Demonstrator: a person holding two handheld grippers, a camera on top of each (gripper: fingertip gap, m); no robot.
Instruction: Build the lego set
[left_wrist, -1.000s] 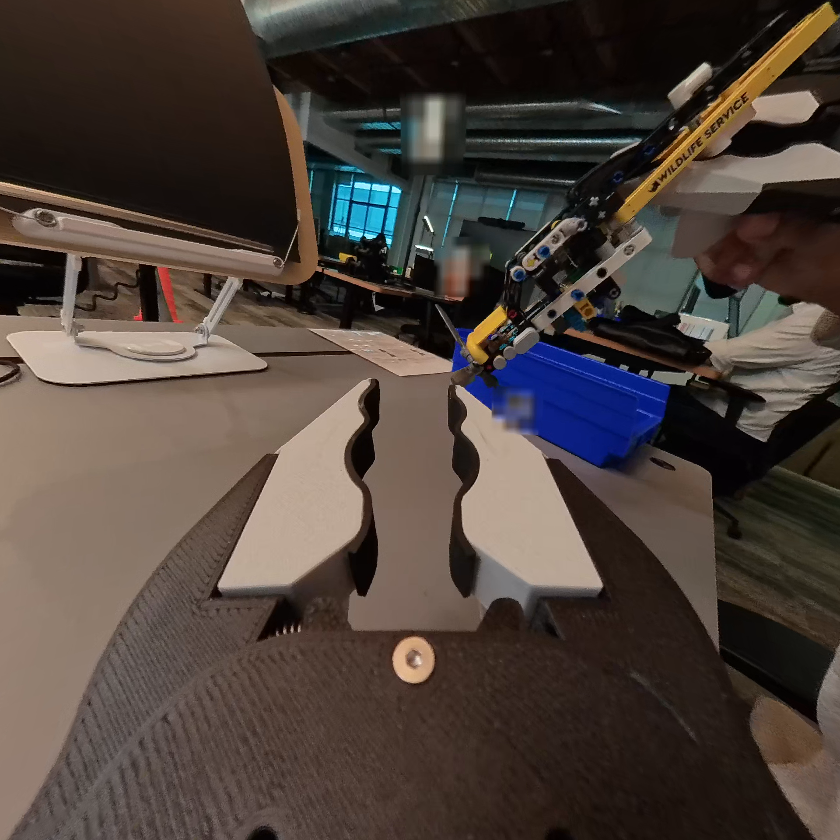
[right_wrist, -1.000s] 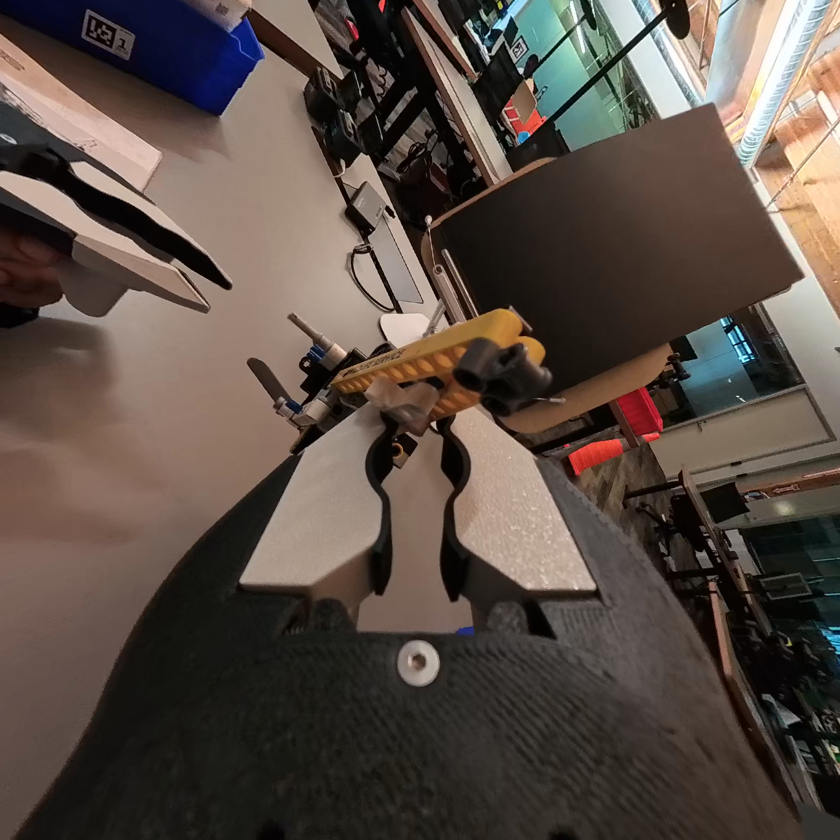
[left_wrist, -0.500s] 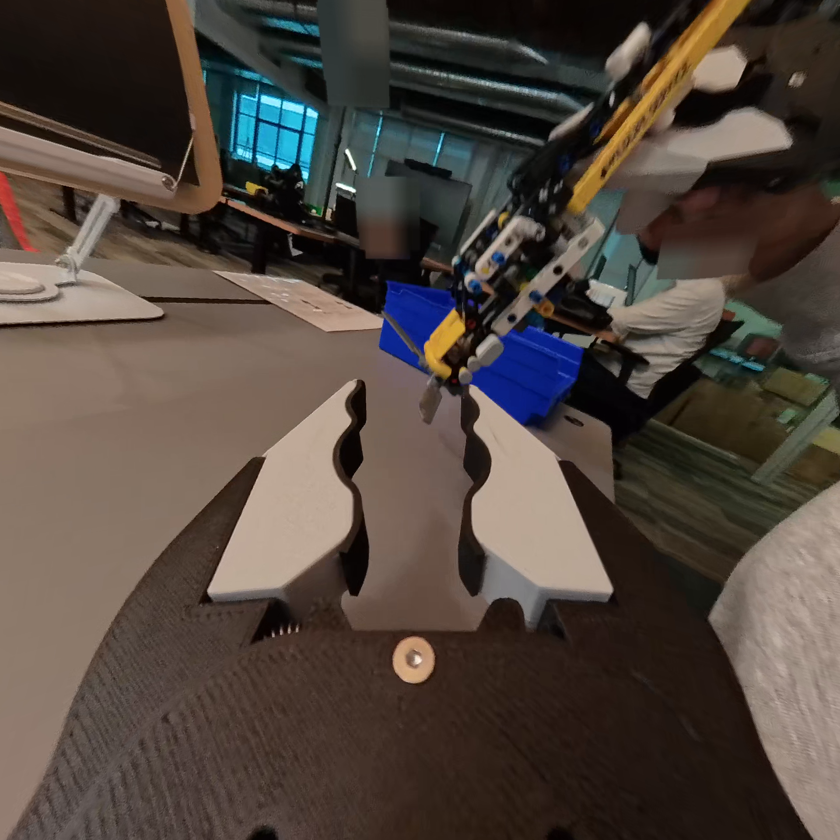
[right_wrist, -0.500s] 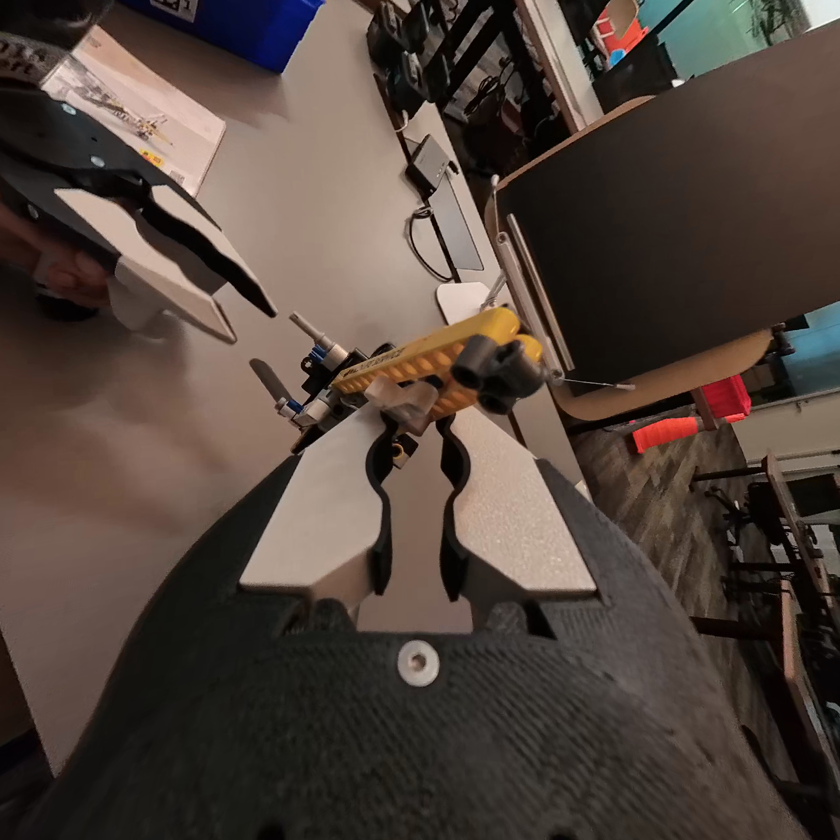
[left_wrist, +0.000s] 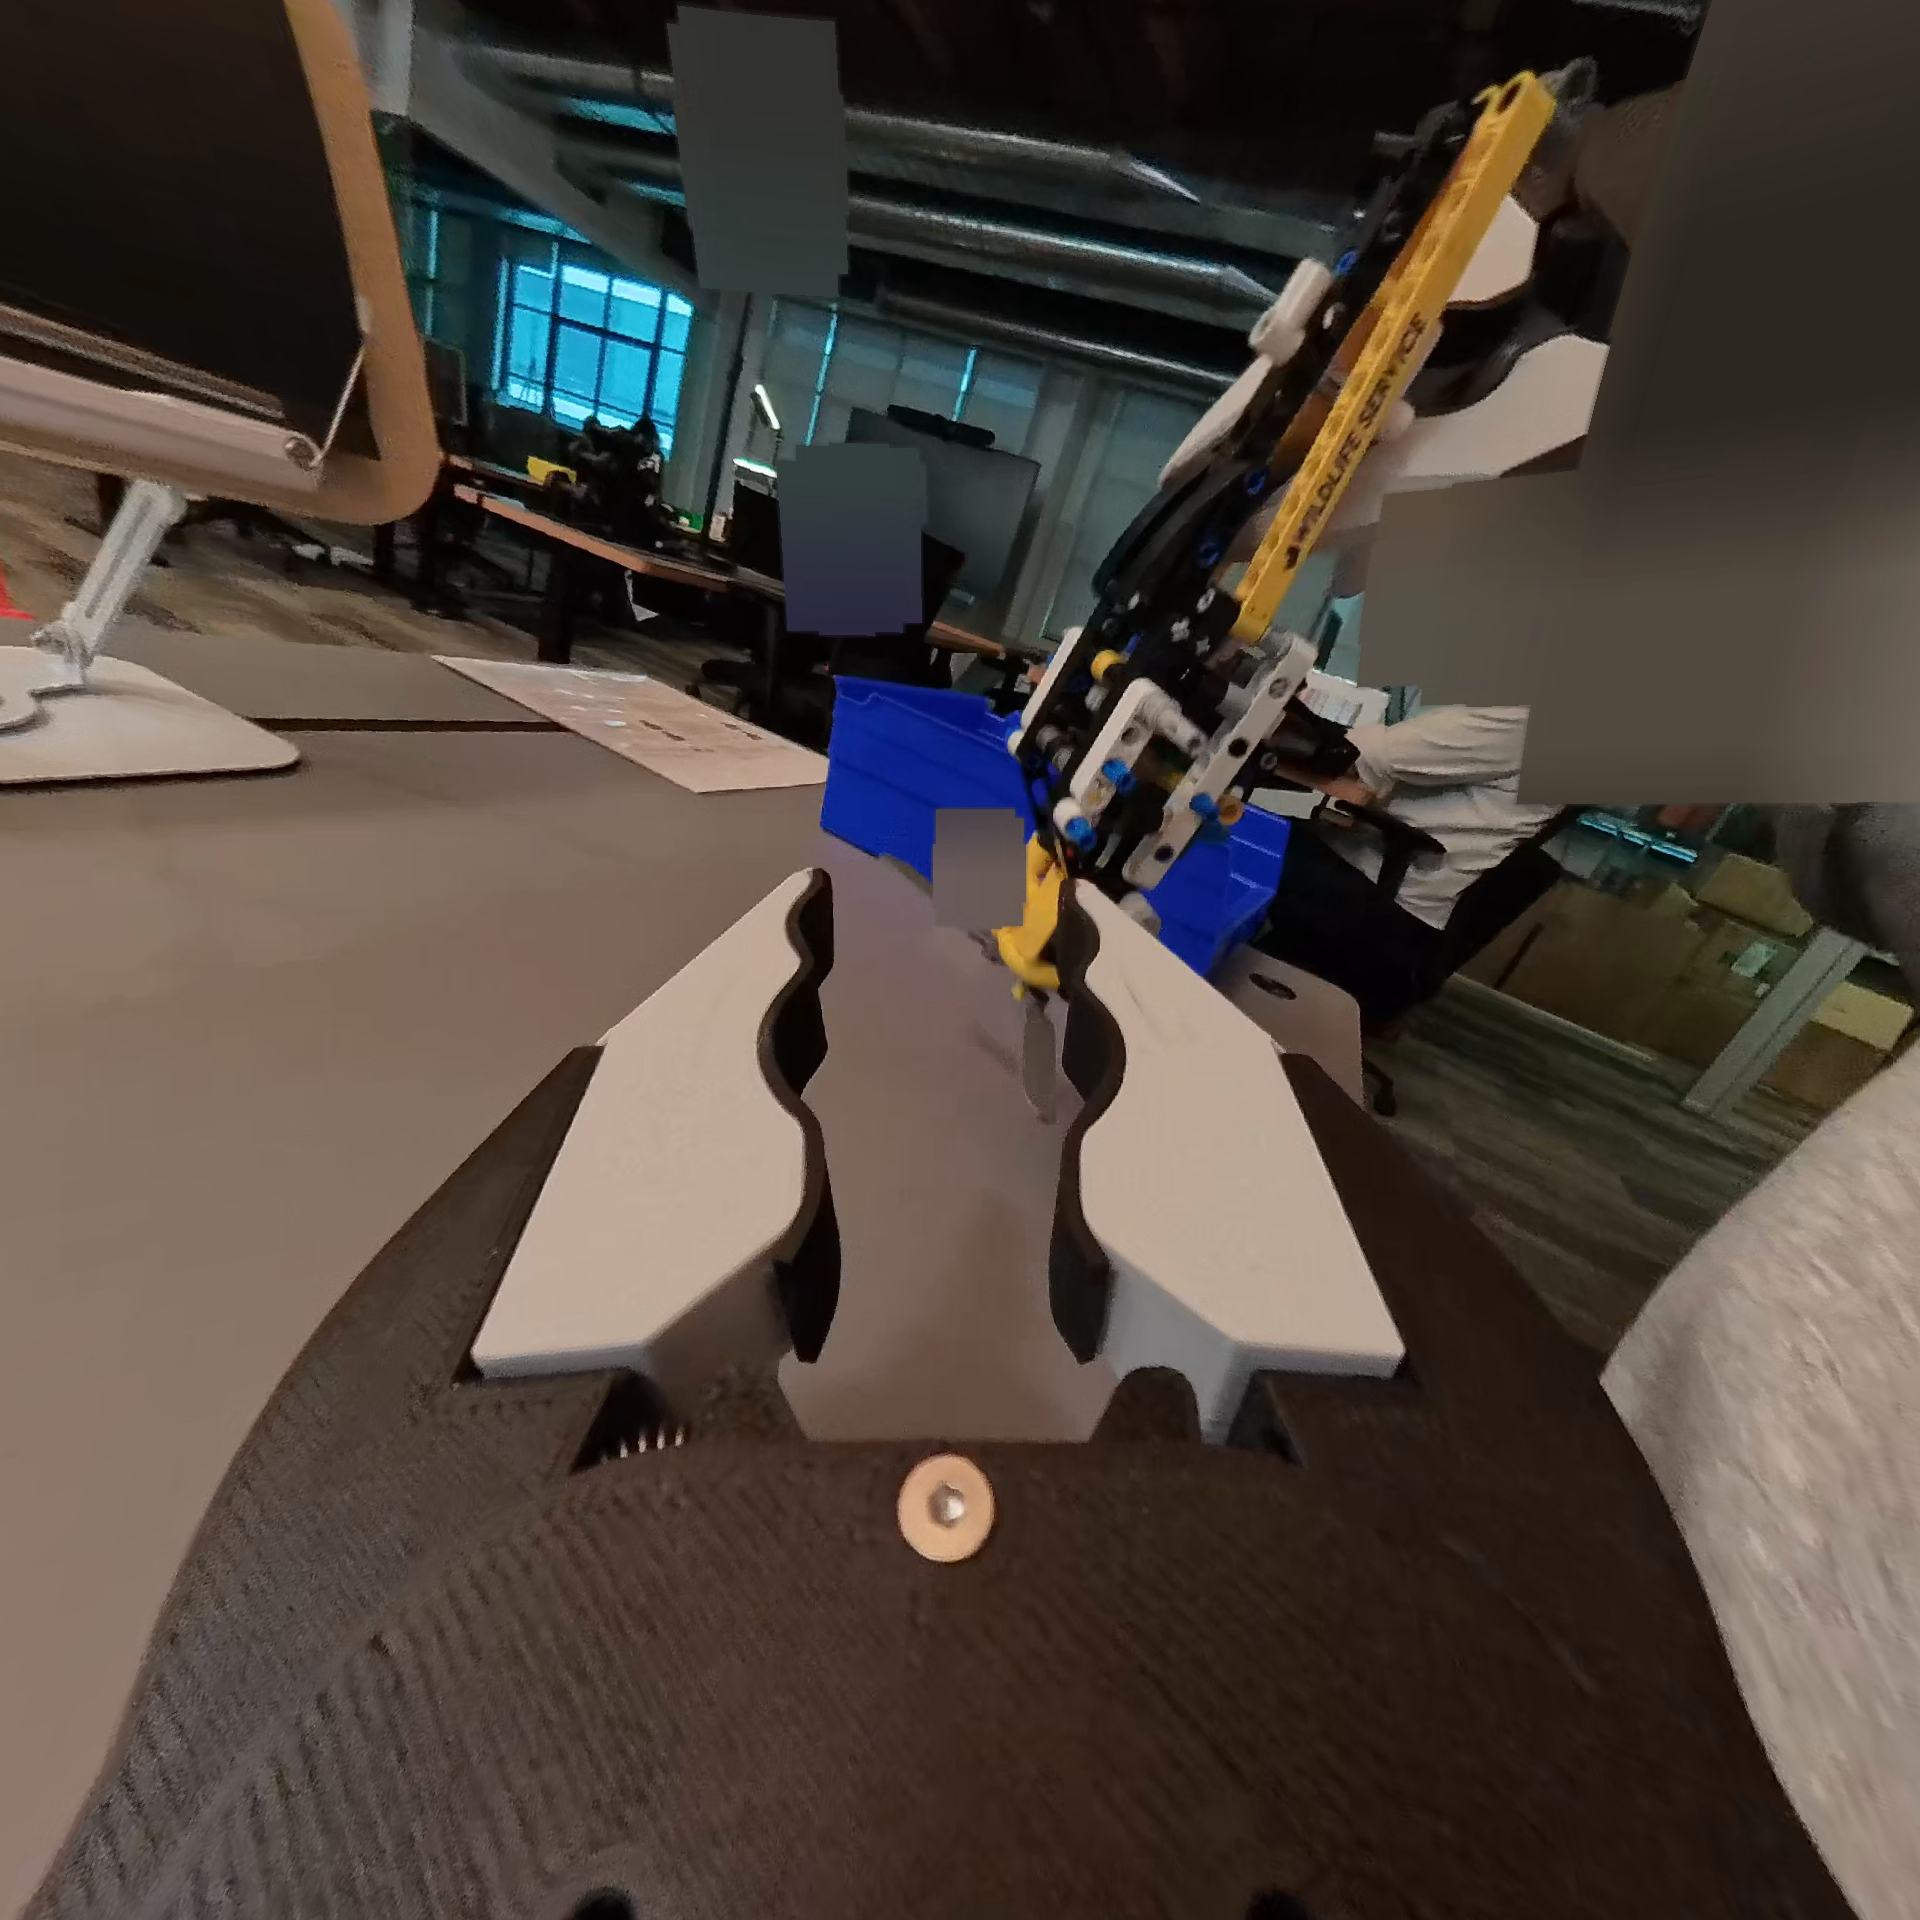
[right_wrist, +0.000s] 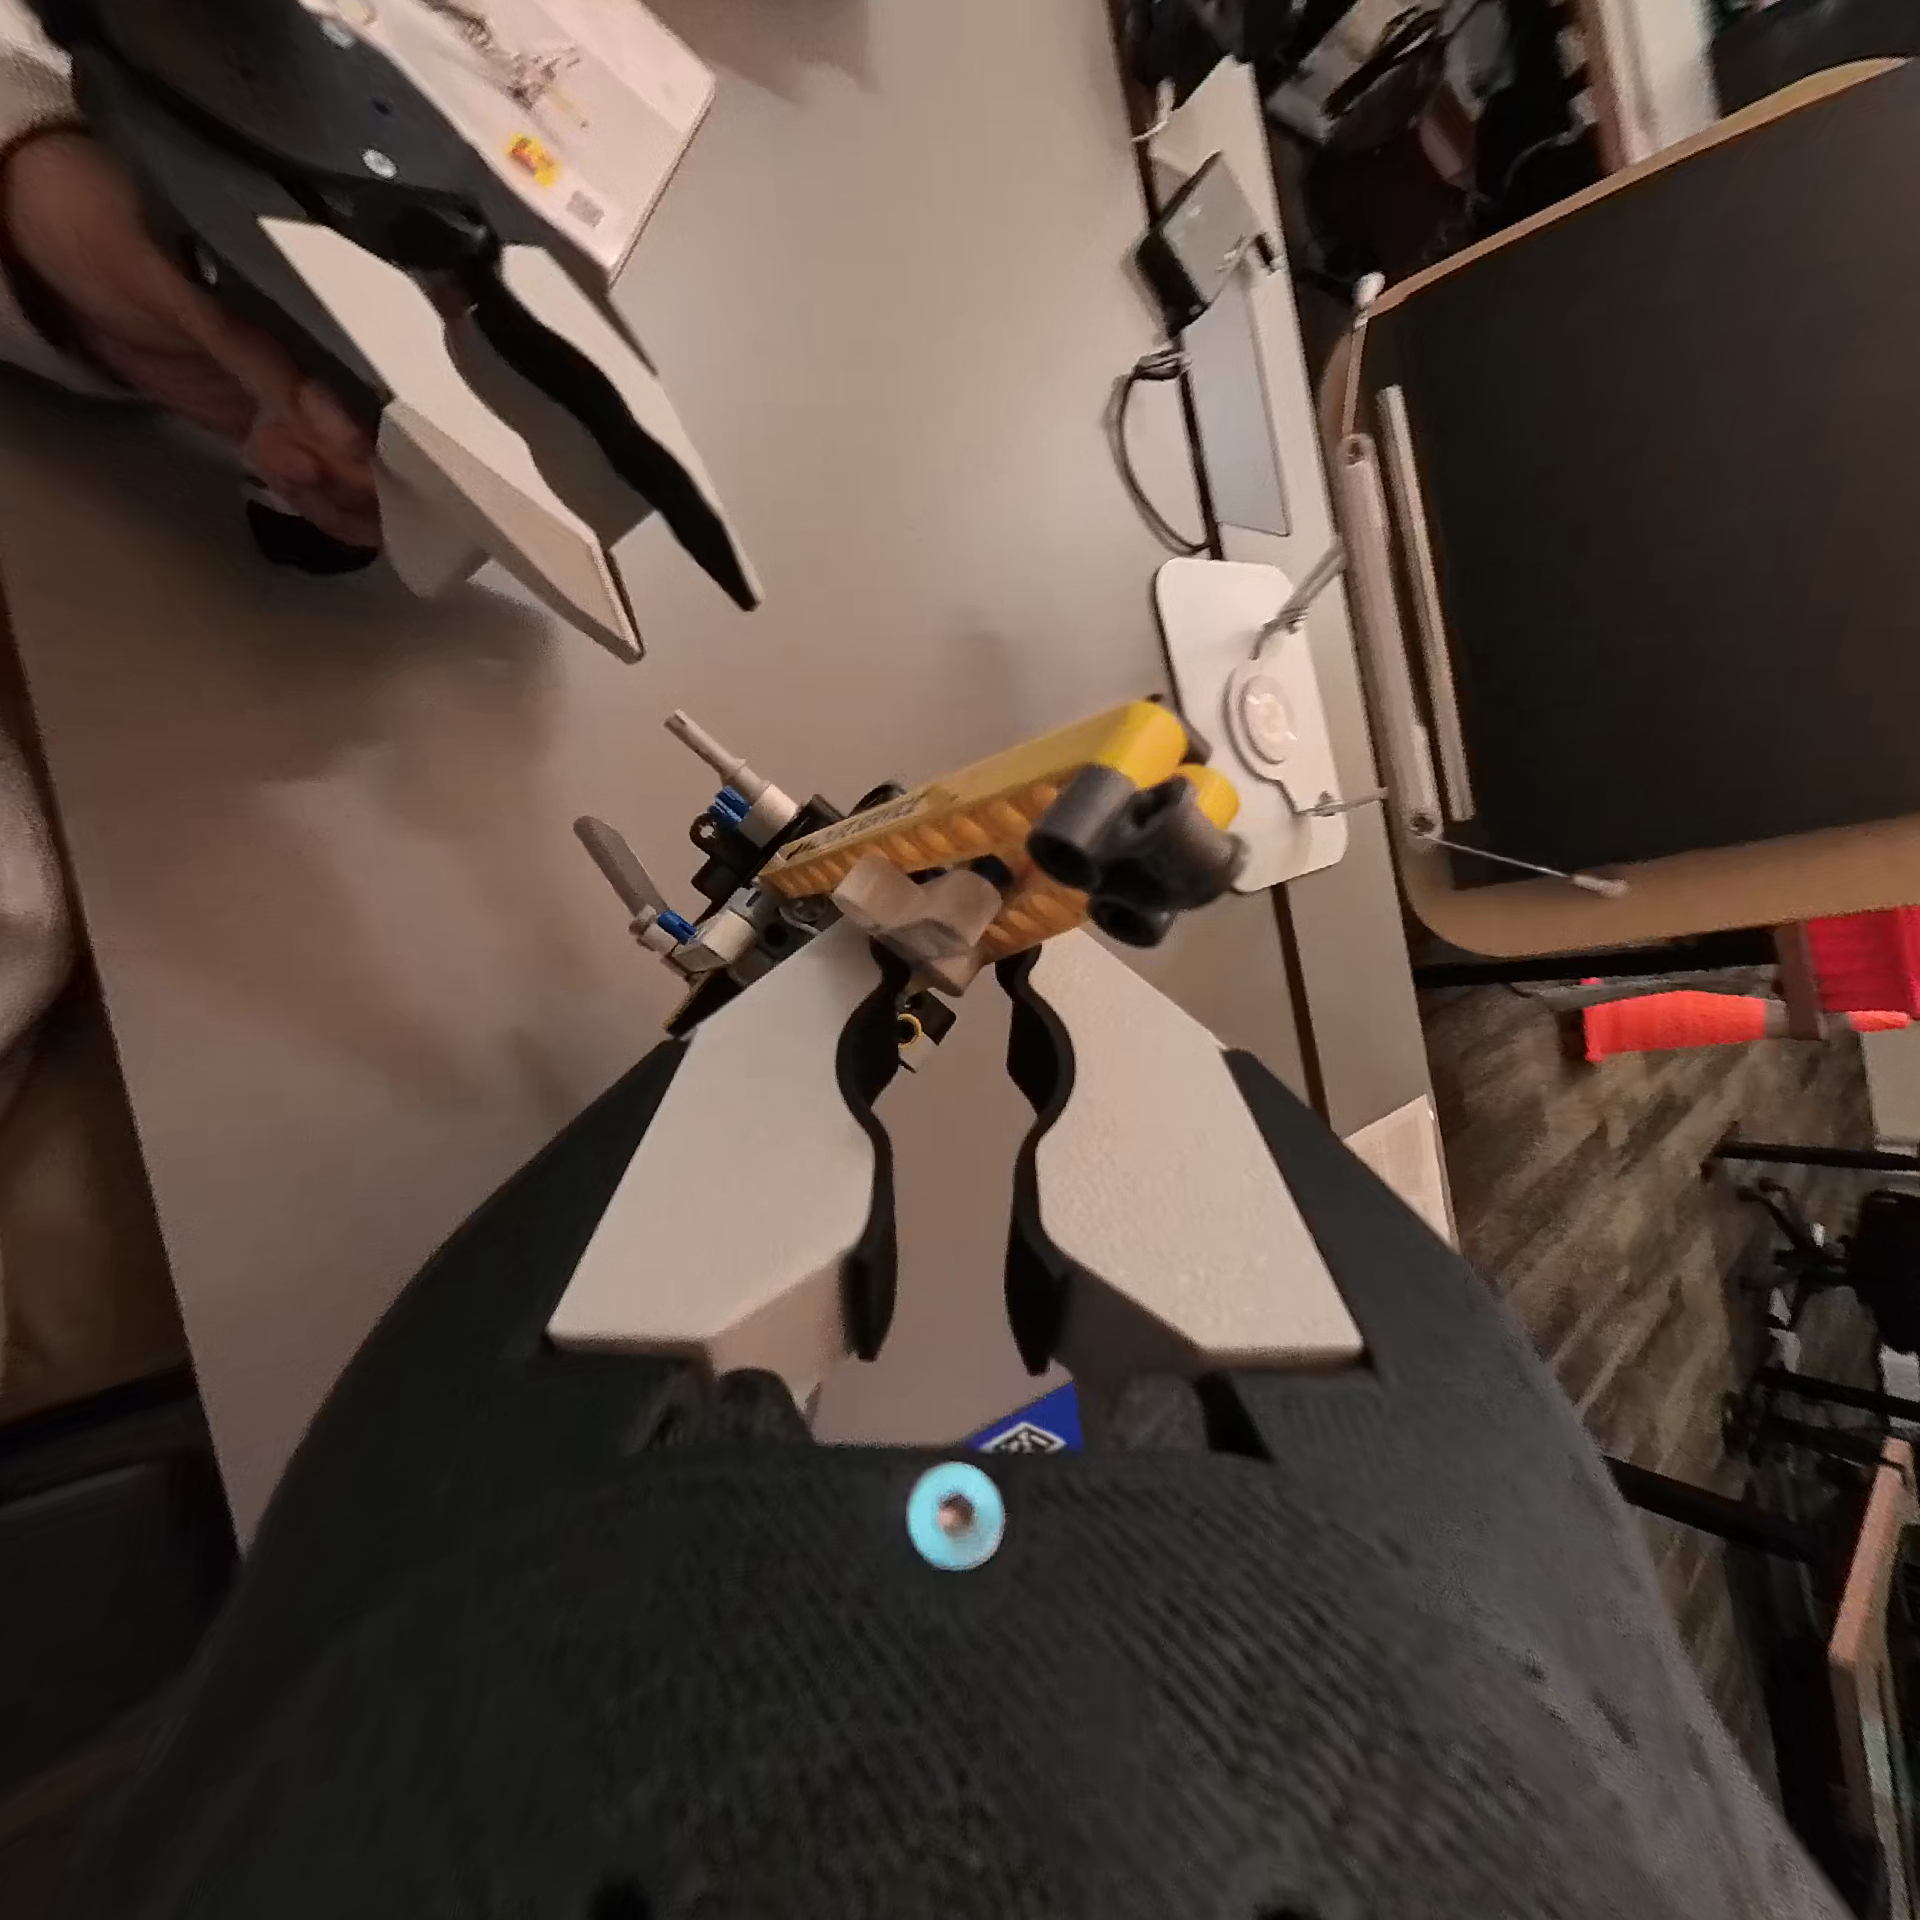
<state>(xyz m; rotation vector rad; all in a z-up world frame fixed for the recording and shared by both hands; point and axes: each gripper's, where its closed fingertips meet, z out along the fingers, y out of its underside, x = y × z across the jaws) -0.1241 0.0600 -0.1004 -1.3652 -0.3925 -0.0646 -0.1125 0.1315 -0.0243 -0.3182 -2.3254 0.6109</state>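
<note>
right, my right gripper (right_wrist: 940, 940) is clamped on the lego model (right_wrist: 935, 842) by its yellow beam, held aloft. my left gripper (left_wrist: 940, 925) gapes empty, the model's lower tip just off its right finger. i'd ease in slowly, square up, then pinch.

We see our left claw (left_wrist: 940, 925) with its jaws apart and nothing between them, low over the grey surface (left_wrist: 312, 935). Just past its right fingertip hangs the lego model (left_wrist: 1195, 707), tilted, its yellow beam rising to the right claw (left_wrist: 1496, 343) that grips it. Behind the model sits a blue bin (left_wrist: 904, 758); left of the bin lies a printed sheet (left_wrist: 644, 717), and farther left a white stand base (left_wrist: 135, 717).
</note>
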